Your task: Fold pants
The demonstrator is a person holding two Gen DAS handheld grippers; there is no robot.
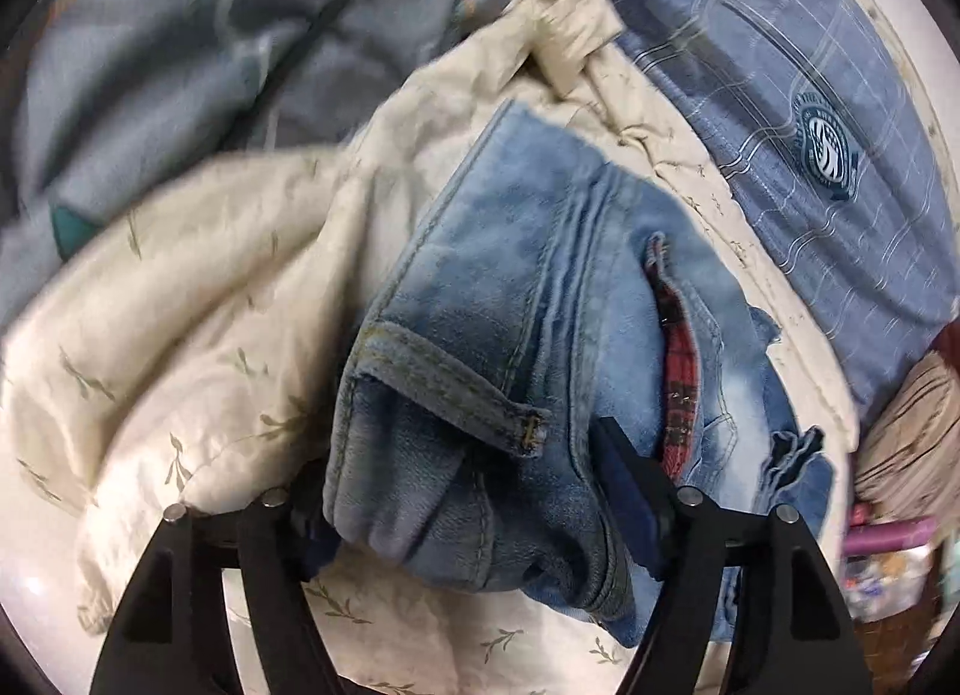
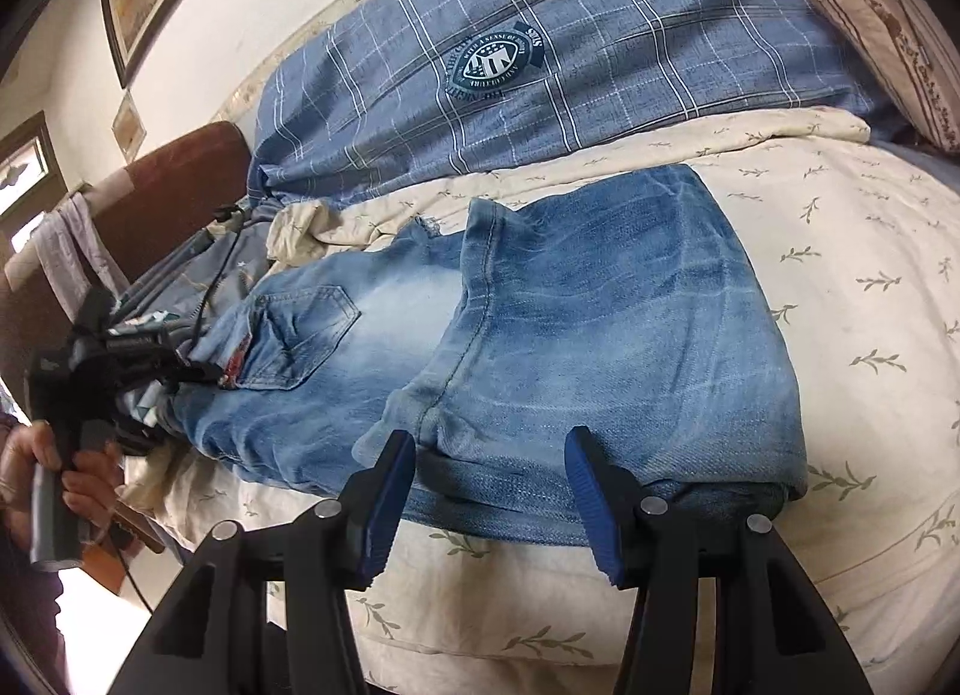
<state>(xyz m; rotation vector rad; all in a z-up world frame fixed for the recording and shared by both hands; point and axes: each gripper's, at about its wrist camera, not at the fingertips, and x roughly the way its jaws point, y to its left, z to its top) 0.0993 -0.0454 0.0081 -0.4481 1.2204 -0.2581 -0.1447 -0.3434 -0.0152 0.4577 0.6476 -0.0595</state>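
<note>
One pair of jeans (image 2: 540,323), folded over, lying on the cream leaf-print quilt (image 2: 840,275).

Left gripper (image 1: 462,491): waistband end bunched between my two fingers, the belt loop (image 1: 528,431) just ahead. Right finger (image 1: 630,491) touches denim, the left one is hidden under it, so I can't tell if I'm clamped.

Right gripper (image 2: 492,491): two blue pads (image 2: 387,503) apart, straddling the folded edge nearest me, not pressing it.

One blue plaid pillow (image 2: 540,53) behind the jeans.
</note>
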